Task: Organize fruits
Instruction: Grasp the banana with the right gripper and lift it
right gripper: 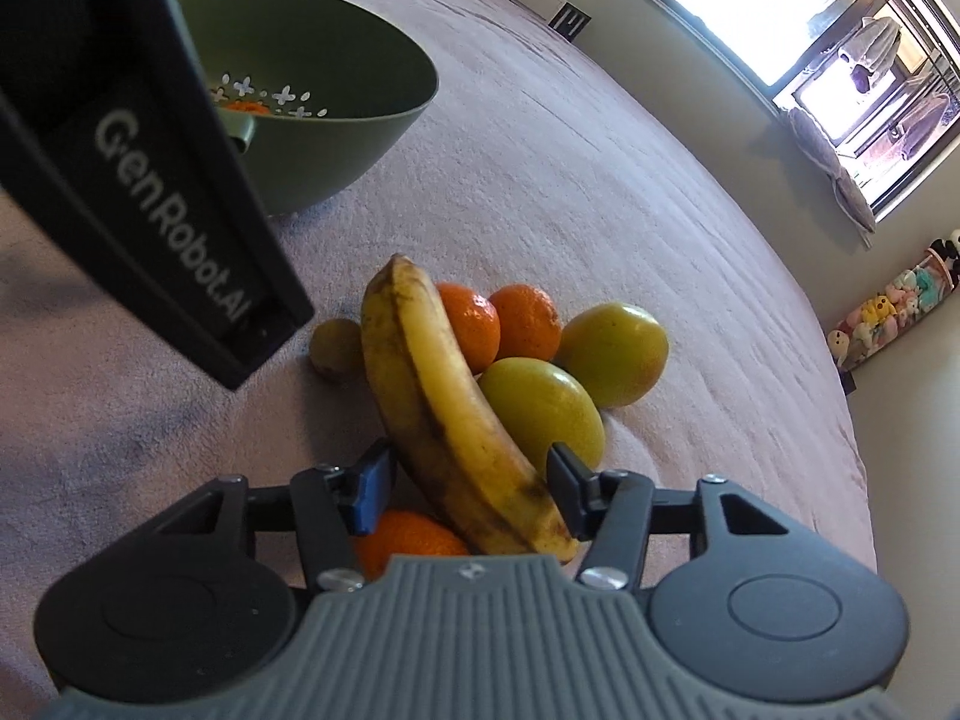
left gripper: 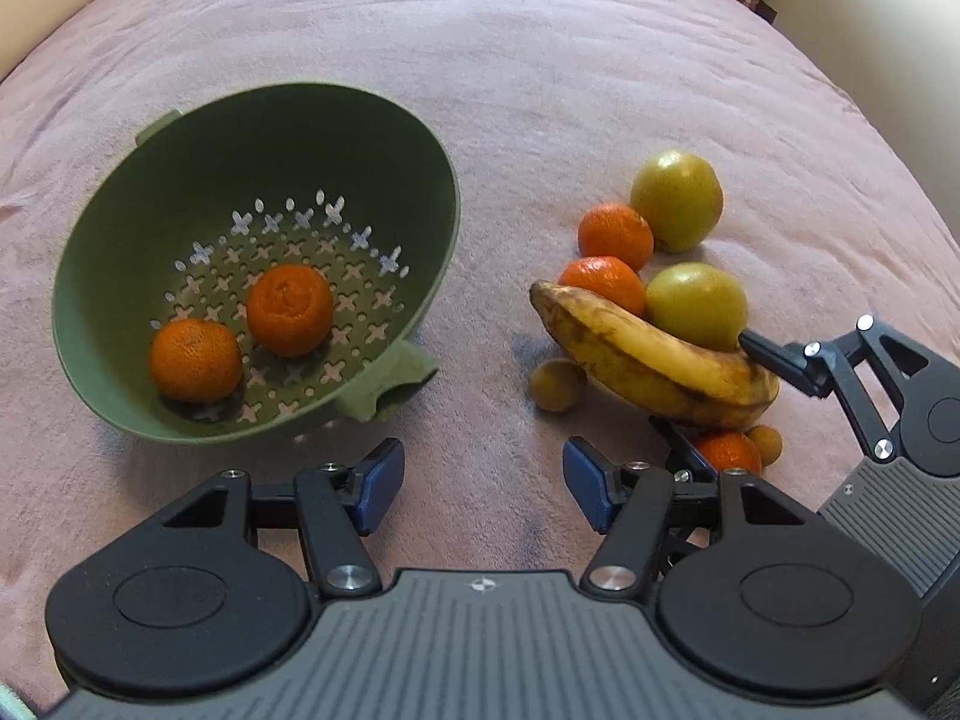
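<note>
A green colander sits on the pink blanket with two mandarins inside. To its right lies a pile of fruit: a spotted banana, two mandarins, two yellow-green round fruits and small brown fruits. My right gripper has the banana between its fingers near the stem end, and both pads touch it. Another mandarin lies under that gripper. My left gripper hangs open over bare blanket between the colander and the pile.
The blanket covers a wide bed. A window and a stack of soft toys are off to the right. In the right wrist view the left gripper's body partly blocks the colander.
</note>
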